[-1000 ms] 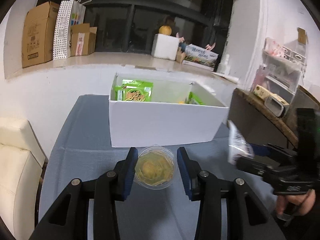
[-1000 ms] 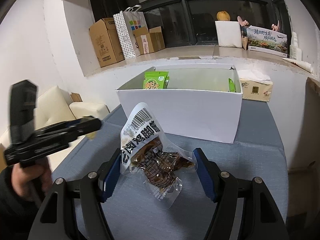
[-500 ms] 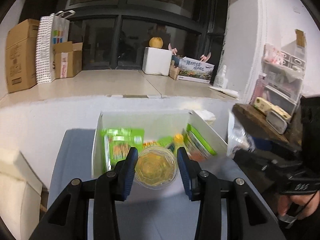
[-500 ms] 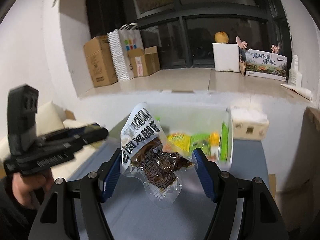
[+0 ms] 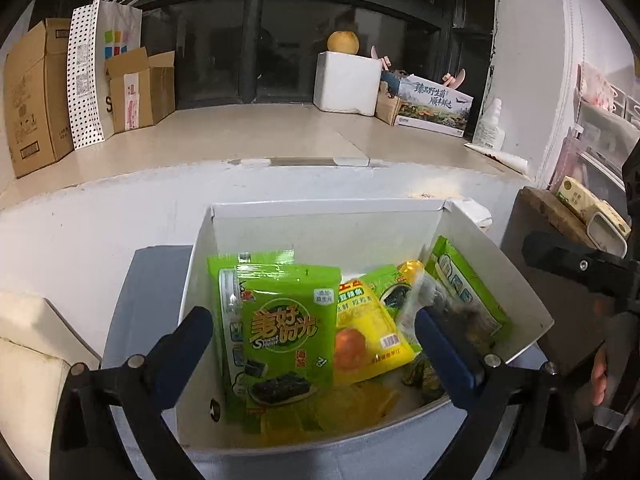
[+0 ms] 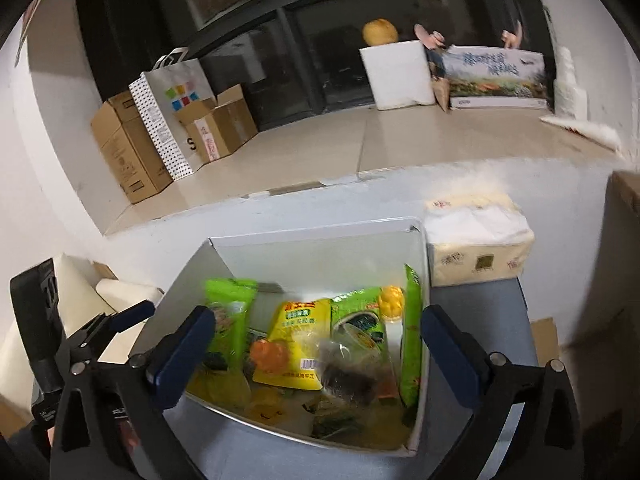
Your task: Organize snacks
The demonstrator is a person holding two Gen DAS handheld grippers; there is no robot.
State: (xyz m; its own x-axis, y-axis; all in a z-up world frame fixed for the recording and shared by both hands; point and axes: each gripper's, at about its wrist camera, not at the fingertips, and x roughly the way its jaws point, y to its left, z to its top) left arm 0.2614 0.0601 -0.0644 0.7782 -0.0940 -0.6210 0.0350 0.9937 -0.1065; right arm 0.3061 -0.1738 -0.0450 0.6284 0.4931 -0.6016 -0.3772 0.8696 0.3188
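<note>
A white box [image 5: 320, 226] on the grey table holds several snacks: an upright green seaweed pack [image 5: 286, 332], a yellow pack [image 5: 370, 338] and a green pack [image 5: 466, 292] against the right wall. My left gripper [image 5: 314, 334] is open and empty above the box. My right gripper [image 6: 316, 344] is open and empty above the box [image 6: 320, 240] too. A clear pouch of dark meat [image 6: 346, 378] lies inside it among a yellow pack [image 6: 298, 340] and green packs [image 6: 412, 332]. The clear jelly cup cannot be made out for sure.
A tissue pack [image 6: 478, 256] sits right of the box. A stone windowsill [image 5: 260, 136] behind carries cardboard boxes [image 5: 36, 92], a dotted paper bag [image 5: 98, 68] and a white foam box [image 5: 346, 82]. A cream sofa [image 5: 28, 364] is at the left, a dark shelf [image 5: 560, 240] at the right.
Both grippers moved over the box and opened. The left one let go of the clear jelly cup, the right one let go of the meat pouch, which now lies in the box.
</note>
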